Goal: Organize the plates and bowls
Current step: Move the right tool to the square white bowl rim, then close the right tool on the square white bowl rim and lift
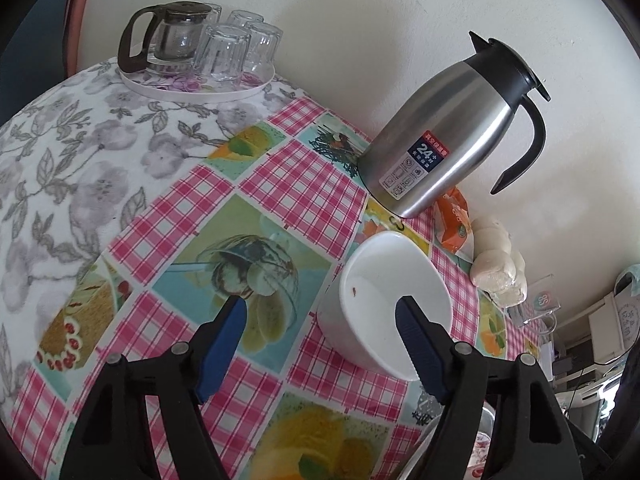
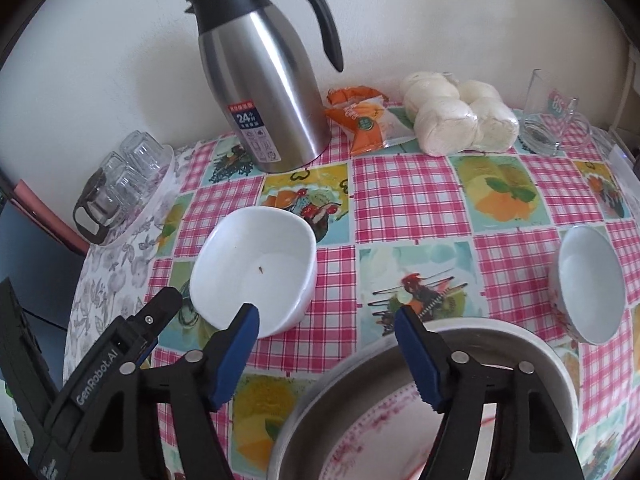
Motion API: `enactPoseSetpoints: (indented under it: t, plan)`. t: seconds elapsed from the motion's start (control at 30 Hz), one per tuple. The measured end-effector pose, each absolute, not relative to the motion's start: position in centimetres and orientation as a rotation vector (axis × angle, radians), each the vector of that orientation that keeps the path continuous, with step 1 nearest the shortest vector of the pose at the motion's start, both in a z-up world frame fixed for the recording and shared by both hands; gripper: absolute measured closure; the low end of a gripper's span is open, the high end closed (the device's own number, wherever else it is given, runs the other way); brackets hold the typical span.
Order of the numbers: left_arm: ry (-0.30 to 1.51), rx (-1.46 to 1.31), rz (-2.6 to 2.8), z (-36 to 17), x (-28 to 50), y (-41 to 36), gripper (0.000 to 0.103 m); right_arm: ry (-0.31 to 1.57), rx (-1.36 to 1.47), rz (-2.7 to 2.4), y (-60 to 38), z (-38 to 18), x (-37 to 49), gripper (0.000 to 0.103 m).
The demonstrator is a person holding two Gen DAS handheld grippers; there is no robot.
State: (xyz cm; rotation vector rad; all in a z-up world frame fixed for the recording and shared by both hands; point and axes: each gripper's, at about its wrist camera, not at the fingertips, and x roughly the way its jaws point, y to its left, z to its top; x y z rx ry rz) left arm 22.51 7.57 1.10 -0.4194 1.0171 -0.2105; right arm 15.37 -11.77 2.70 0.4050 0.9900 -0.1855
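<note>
Presently, both claws are hanging released over the counter [image 2: 412,196], jaws spread wide and gripping nothing. The white bowl [image 2: 256,268] is sitting upright on the checked cloth, in front of the steel jug [image 2: 268,84], with a small speck of residue on its inside. In the left wrist view, the left claw [image 1: 320,314] is sitting just short of that bowl [image 1: 384,300], with the bowl lying forward and to the right of its centre line; one blue finger [image 1: 420,344] is overlapping the bowl's near rim while the other is standing clear over the cloth. The right claw [image 2: 326,322] is hovering above a metal basin [image 2: 552,364] that is holding a patterned plate [image 2: 380,432], with a second, smaller bowl [image 2: 588,284] well off to its right. The left claw is judged the nearer hand to the white bowl; a shift rightward would be needed to straddle the rim. The bowl is roughly round, so no long axis is constraining the approach.
</note>
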Motion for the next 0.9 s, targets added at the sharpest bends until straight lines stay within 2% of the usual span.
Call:
enactPoseSetpoints:
  t: [0.1, 0.17, 0.33, 0.57, 0.67, 0.9]
  plan:
    - [1.025, -0.421, -0.213, 0.6, 23.1, 7.5, 0.026, 1.009, 0.391, -0.188, -11.3, 2.2, 16.3, 0.034]
    - [1.029, -0.422, -0.218, 0.3, 23.5, 7.5, 0.034, 1.02, 0.384, -0.196, -11.2, 1.8, 16.9, 0.036]
    - [1.033, -0.401, -0.22, -0.2, 24.5, 7.4, 0.038, 1.057, 0.367, -0.218, -11.0, 0.6, 18.3, 0.044]
    - [1.03, -0.373, -0.228, -0.9, 25.5, 6.7, 0.042, 1.086, 0.348, -0.233, -10.7, -0.4, 20.0, 0.045]
    - [1.044, -0.361, -0.226, -1.5, 25.8, 6.0, 0.051, 1.095, 0.332, -0.243, -10.6, -0.8, 20.6, 0.048]
    - [1.043, -0.323, -0.23, -2.3, 26.4, 5.2, 0.055, 1.115, 0.325, -0.257, -10.9, -1.8, 21.6, 0.051]
